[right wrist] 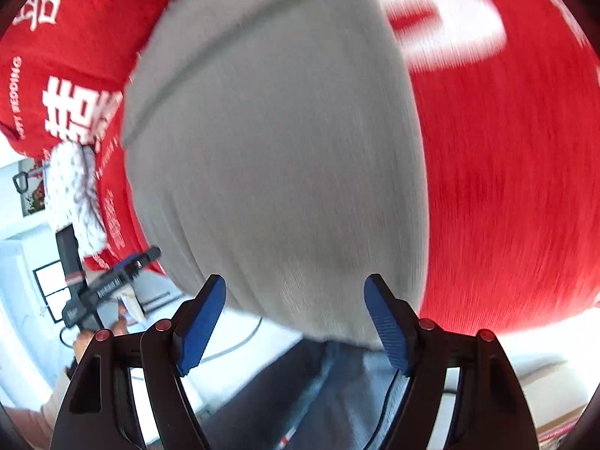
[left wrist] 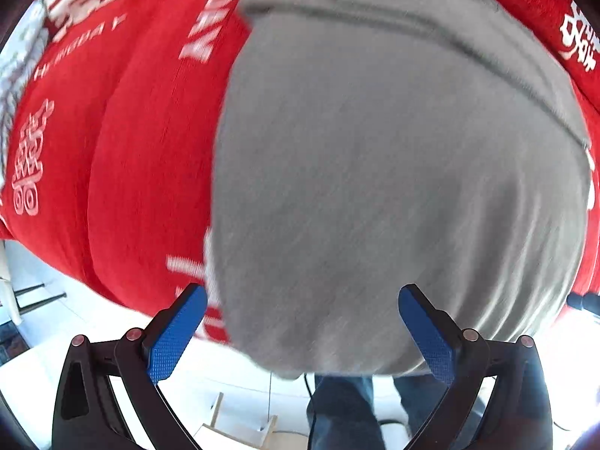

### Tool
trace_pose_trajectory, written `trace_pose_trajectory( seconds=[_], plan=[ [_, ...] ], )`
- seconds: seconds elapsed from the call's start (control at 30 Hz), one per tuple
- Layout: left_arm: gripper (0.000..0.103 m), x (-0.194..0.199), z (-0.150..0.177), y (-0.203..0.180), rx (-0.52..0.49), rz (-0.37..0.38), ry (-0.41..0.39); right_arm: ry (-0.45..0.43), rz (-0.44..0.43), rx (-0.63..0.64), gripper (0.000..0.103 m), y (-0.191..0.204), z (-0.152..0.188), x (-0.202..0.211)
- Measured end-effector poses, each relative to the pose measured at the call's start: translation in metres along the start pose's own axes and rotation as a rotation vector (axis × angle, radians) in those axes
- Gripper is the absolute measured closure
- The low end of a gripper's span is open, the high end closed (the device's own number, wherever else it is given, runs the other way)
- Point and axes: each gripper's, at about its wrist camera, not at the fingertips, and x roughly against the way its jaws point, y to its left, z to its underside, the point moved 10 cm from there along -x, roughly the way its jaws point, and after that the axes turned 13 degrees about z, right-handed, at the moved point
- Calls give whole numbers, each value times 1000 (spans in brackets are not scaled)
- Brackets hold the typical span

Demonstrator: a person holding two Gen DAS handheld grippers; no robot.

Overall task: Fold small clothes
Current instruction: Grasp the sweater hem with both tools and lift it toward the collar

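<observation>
A small grey garment (left wrist: 393, 187) lies on a red cloth (left wrist: 131, 142) with white printed characters; its near edge hangs over the table's front edge. My left gripper (left wrist: 302, 302) is open, its blue pads on either side of the garment's near edge, not closed on it. In the right wrist view the same grey garment (right wrist: 277, 157) fills the middle, on the red cloth (right wrist: 506, 187). My right gripper (right wrist: 294, 292) is open at the garment's near edge. The left gripper (right wrist: 116, 277) shows at the left of that view.
The red cloth's front edge runs close under both grippers. Below it are a white floor (left wrist: 93, 318), the person's blue jeans (left wrist: 341, 408) and a wooden frame (left wrist: 240, 423). A white fluffy item (right wrist: 75, 195) hangs at the cloth's left edge.
</observation>
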Motion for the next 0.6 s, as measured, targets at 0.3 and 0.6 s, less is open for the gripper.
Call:
trace_pose_trajectory(
  seconds=[0.3,0.6],
  plan=[
    [1,-43,55,30,46,104,52,30,91,-19,24,-32,58,-68],
    [15,-54,79,13,21,189,40,-15,63,-4,46,-29,66,-88]
  ],
)
